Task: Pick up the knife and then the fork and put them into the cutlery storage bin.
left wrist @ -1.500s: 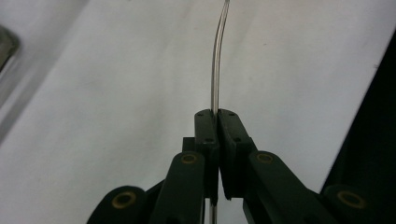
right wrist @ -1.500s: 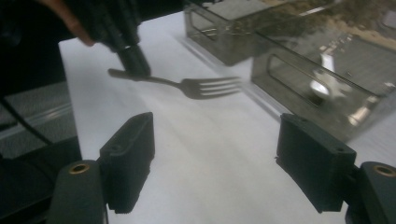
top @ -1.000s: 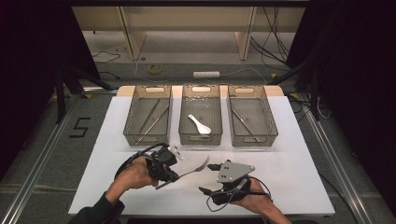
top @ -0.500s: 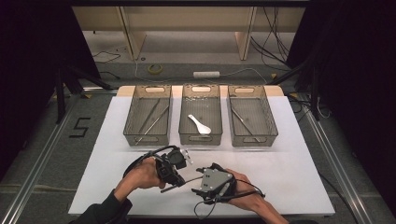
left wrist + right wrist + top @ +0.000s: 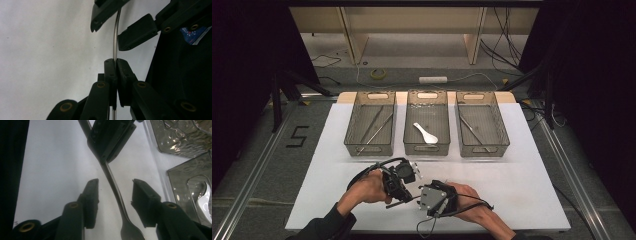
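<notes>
Near the surface's (image 5: 522, 190) front edge, left gripper (image 5: 115, 72) fingers clench a metal fork (image 5: 113, 182) handle; right gripper (image 5: 114, 202) fingers, just closing, straddle it untouched, seemingly for a handover

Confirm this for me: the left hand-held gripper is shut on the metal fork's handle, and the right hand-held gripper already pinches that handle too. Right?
Not quite. The left hand-held gripper is shut on the fork, but the right hand-held gripper does not pinch it yet. Its jaws have just been closing, with the handle between them and a gap on each side, as the right gripper view shows.
</notes>
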A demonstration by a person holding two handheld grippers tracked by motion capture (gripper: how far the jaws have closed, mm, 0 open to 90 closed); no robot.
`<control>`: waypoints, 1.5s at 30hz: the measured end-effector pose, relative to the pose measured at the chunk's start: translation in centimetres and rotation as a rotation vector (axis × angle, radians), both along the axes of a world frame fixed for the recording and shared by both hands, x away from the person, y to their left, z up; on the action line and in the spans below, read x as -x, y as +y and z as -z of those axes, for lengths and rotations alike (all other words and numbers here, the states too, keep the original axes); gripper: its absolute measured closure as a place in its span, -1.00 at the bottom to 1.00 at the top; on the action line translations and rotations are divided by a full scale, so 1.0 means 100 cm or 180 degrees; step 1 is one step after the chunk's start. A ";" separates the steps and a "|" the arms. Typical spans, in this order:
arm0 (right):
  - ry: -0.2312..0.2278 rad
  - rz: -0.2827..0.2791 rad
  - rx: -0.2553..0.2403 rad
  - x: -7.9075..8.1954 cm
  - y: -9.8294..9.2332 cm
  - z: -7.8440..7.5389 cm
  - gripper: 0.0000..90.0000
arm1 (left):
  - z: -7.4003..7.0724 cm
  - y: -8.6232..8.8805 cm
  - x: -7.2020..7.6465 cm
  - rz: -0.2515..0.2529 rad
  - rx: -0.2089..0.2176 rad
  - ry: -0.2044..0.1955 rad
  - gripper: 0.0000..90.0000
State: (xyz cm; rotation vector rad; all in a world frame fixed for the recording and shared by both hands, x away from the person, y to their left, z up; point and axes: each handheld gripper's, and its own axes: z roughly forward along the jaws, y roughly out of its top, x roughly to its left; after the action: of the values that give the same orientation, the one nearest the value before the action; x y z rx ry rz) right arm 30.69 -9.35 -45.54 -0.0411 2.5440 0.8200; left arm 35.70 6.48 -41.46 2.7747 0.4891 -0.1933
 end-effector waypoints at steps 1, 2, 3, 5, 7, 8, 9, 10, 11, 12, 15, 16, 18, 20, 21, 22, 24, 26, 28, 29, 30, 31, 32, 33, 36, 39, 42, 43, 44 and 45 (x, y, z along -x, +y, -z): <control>-0.0038 -0.0009 0.0000 0.000 0.001 0.001 0.34 | 0.000 -0.001 0.001 0.0017 0.0002 0.0003 0.93; -0.0047 -0.0003 0.0012 0.001 0.002 0.001 0.38 | -0.001 -0.001 0.001 0.0034 0.0002 -0.0003 0.93; -0.0051 -0.0009 0.0020 0.001 0.002 0.002 0.42 | -0.001 -0.002 0.002 0.0046 -0.0010 -0.0016 0.93; -0.0079 -0.0014 0.0039 0.001 0.002 0.003 0.47 | -0.001 -0.004 0.003 0.0061 -0.0021 -0.0024 0.93; -0.0055 -0.0032 0.0061 0.001 0.003 0.003 0.54 | -0.001 -0.005 0.004 0.0065 -0.0026 -0.0019 0.93; -0.0056 -0.0038 0.0070 0.001 0.003 0.003 0.59 | -0.001 -0.005 0.004 0.0066 -0.0031 -0.0025 0.93; -0.0045 -0.0035 0.0077 0.001 0.003 0.003 0.64 | -0.001 -0.005 0.004 0.0044 -0.0016 -0.0026 0.93; -0.0054 -0.0047 0.0084 0.001 0.003 0.003 0.69 | -0.001 -0.005 0.004 0.0044 -0.0014 -0.0028 0.93; -0.0049 -0.0067 0.0107 0.001 0.003 0.003 0.75 | -0.002 -0.005 0.004 0.0050 -0.0018 -0.0030 0.93; -0.0059 -0.0133 0.0202 0.000 0.002 0.002 0.77 | -0.002 -0.005 0.004 0.0064 -0.0028 -0.0029 0.93; -0.0133 -0.0222 0.0262 0.000 0.002 0.003 0.82 | -0.002 -0.006 0.005 0.0067 -0.0014 -0.0039 0.93; -0.0153 -0.0240 0.0285 0.000 0.002 0.003 0.83 | -0.002 -0.006 0.005 0.0076 -0.0007 -0.0043 0.93; -0.0173 -0.0285 0.0334 0.000 0.001 0.003 0.87 | -0.003 -0.006 0.005 0.0065 0.0021 -0.0062 0.92; -0.0214 -0.0326 0.0385 0.000 0.001 0.004 0.91 | -0.004 -0.005 0.005 0.0060 0.0063 -0.0064 0.90; -0.0205 -0.0345 0.0388 0.000 0.001 0.004 0.93 | -0.004 -0.005 0.005 0.0069 0.0082 -0.0064 0.89; -0.0196 -0.0353 0.0384 0.000 0.000 0.004 0.93 | -0.004 -0.005 0.005 0.0070 0.0090 -0.0062 0.89; -0.0205 -0.0392 0.0380 0.000 -0.001 0.004 0.94 | -0.004 -0.004 0.005 0.0040 0.0123 -0.0087 0.85; -0.0216 -0.0369 0.0380 -0.003 -0.004 0.002 0.95 | -0.005 -0.003 0.004 -0.0019 0.0194 -0.0130 0.81; -0.0226 -0.0342 0.0395 -0.004 -0.007 0.001 0.95 | -0.007 -0.001 0.003 -0.0101 0.0279 -0.0241 0.57; -0.0248 -0.0325 0.0373 -0.006 -0.009 0.001 0.95 | -0.008 0.001 0.002 -0.0156 0.0313 -0.0264 0.42; -0.0216 -0.0285 0.0376 -0.006 -0.011 0.001 0.95 | -0.009 0.003 0.000 -0.0218 0.0344 -0.0308 0.37; -0.0250 -0.0255 0.0370 -0.008 -0.013 0.000 0.95 | -0.010 0.005 -0.001 -0.0260 0.0367 -0.0367 0.28; -0.0237 -0.0217 0.0359 -0.010 -0.016 0.000 0.95 | -0.011 0.007 -0.002 -0.0315 0.0396 -0.0390 0.17; -0.0270 -0.0226 0.0388 -0.012 -0.018 0.000 0.95 | -0.012 0.010 -0.004 -0.0362 0.0434 -0.0412 0.12; -0.0243 -0.0069 0.0333 -0.018 -0.026 0.000 0.95 | -0.013 0.017 -0.005 -0.0493 0.0493 -0.0513 -0.04; -0.0229 0.0007 0.0339 -0.024 -0.034 -0.002 0.95 | -0.014 0.025 -0.006 -0.0615 0.0620 -0.0600 -0.14; -0.0195 0.0186 0.0239 -0.030 -0.043 -0.005 0.95 | -0.014 0.035 -0.007 -0.0779 0.0850 -0.0737 -0.28; -0.0170 0.0245 0.0217 -0.031 -0.046 -0.006 0.95 | -0.014 0.039 -0.007 -0.0818 0.0908 -0.0760 -0.29; -0.0188 0.0272 0.0196 -0.034 -0.048 -0.007 0.95 | -0.014 0.042 -0.006 -0.0852 0.0964 -0.0813 -0.31; -0.0172 0.0332 0.0190 -0.035 -0.051 -0.007 0.95 | -0.013 0.046 -0.005 -0.0902 0.1032 -0.0869 -0.36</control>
State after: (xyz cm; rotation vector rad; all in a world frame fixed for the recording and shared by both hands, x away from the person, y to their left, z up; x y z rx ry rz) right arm 34.21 -14.46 -44.79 0.0495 2.4965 0.6935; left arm 36.23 11.05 -40.18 2.3376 0.7007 0.1568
